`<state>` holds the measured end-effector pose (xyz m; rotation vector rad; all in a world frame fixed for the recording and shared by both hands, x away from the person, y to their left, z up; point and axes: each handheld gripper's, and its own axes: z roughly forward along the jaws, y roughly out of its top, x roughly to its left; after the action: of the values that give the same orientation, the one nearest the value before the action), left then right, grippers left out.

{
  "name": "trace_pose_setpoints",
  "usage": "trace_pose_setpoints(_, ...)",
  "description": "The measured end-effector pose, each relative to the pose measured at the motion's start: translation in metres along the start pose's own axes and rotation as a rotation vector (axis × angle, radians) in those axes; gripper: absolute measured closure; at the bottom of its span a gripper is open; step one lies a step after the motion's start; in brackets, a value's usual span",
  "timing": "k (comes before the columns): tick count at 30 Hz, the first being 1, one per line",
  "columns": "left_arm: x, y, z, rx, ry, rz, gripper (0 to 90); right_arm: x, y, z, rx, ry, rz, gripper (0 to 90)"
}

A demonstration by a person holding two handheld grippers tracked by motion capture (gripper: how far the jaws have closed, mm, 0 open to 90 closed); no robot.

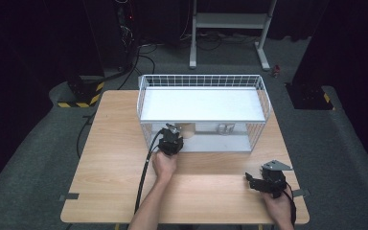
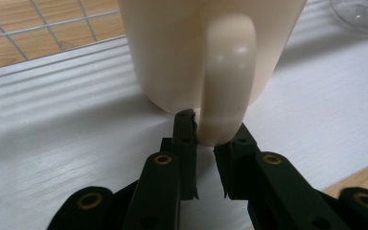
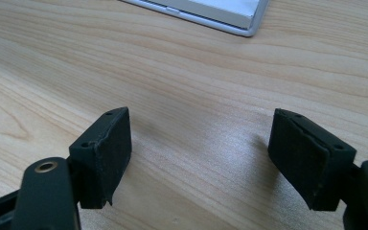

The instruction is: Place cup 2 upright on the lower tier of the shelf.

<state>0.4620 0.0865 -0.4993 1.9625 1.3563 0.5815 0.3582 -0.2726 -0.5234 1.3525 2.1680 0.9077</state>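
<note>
On the left, we have the left gripper (image 1: 172, 136) reaching into the lower tier of the white wire-mesh shelf rack (image 1: 263, 103), which stands on the light wooden table (image 1: 110, 158). Its two black jaws are pinched together on the handle (image 2: 225, 96) of the cream ceramic mug (image 2: 172, 52). The mug stands upright on the white lower shelf board (image 2: 52, 124), directly ahead of our left gripper, with the handle turned back towards the hand. That handle runs top to bottom, and the jaws close on its lower end from either side, across its width. We judge that this alignment is what matters next: a pull straight back along the gripper's own line should bring the mug out through the rack's open front, beneath the upper shelf.

Further right on the same board stands a small clear glass (image 1: 226, 128), well apart from the mug.

On the right, our right gripper (image 1: 256, 181) rests over bare table near the front edge, jaws spread wide with nothing between them, much farther from the mug than the left.
</note>
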Motion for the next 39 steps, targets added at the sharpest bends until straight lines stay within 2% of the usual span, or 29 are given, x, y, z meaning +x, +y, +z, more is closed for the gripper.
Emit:
trace_pose_setpoints(1,0.0,0.0,0.0,0.001,0.012,0.005,78.3,0.0,0.0,0.0,0.0,0.0,0.0,22.9)
trace_pose_setpoints(2,-0.001,0.0,0.0,-0.002,-0.002,0.002,78.0,0.0,0.0,0.0,0.001,-0.001,0.002,22.9)
trace_pose_setpoints(3,0.0,0.001,-0.001,-0.004,0.007,0.011,76.0,0.0,0.0,0.0,0.0,0.0,0.0,22.9)
trace_pose_setpoints(5,-0.001,0.001,-0.002,-0.009,0.001,0.006,65.3,0.0,0.0,0.0,0.0,0.0,0.0,22.9)
trace_pose_setpoints(6,-0.001,0.001,-0.002,-0.01,-0.003,0.003,65.3,0.0,0.0,0.0,0.0,0.0,0.0,22.9)
trace_pose_setpoints(7,-0.002,0.0,-0.003,-0.016,-0.023,0.004,58.2,0.0,0.0,0.0,0.0,0.0,0.0,22.9)
trace_pose_setpoints(9,-0.002,-0.001,-0.005,-0.018,-0.012,0.006,51.6,0.0,0.0,0.0,0.001,-0.001,0.002,22.9)
trace_pose_setpoints(13,0.0,-0.004,-0.015,-0.041,-0.029,-0.019,44.9,0.0,0.0,0.0,0.0,0.0,0.0,22.9)
trace_pose_setpoints(14,0.0,-0.004,-0.015,-0.041,-0.029,-0.019,43.3,0.0,0.0,0.0,0.0,0.0,0.0,22.9)
trace_pose_setpoints(15,0.001,-0.005,-0.02,-0.052,-0.015,0.009,41.8,0.0,0.0,0.0,0.0,0.0,0.0,22.9)
trace_pose_setpoints(17,0.001,-0.006,-0.024,-0.066,-0.024,0.0,39.3,0.0,0.0,0.0,0.0,0.0,0.0,22.9)
trace_pose_setpoints(18,0.001,-0.006,-0.024,-0.066,-0.024,0.0,38.1,0.0,0.0,0.0,0.0,0.0,0.0,22.9)
trace_pose_setpoints(19,0.001,-0.008,-0.029,-0.07,-0.052,-0.009,37.3,0.0,0.0,0.0,0.0,0.0,0.0,22.9)
trace_pose_setpoints(20,0.003,-0.008,-0.032,-0.079,-0.036,0.02,36.4,0.0,0.0,0.0,0.001,0.0,0.002,22.9)
trace_pose_setpoints(24,0.003,-0.01,-0.04,-0.098,-0.039,0.034,34.6,0.0,0.0,0.0,0.002,-0.001,0.003,22.9)
trace_pose_setpoints(34,0.007,-0.015,-0.062,-0.143,-0.07,0.04,33.2,0.0,0.0,0.0,0.001,-0.001,0.002,22.9)
trace_pose_setpoints(37,0.009,-0.017,-0.068,-0.156,-0.083,0.021,32.6,0.0,0.0,0.0,0.0,0.0,0.001,22.9)
trace_pose_setpoints(39,0.009,-0.017,-0.069,-0.158,-0.083,0.026,32.6,0.0,0.0,0.0,0.0,0.0,0.0,22.9)
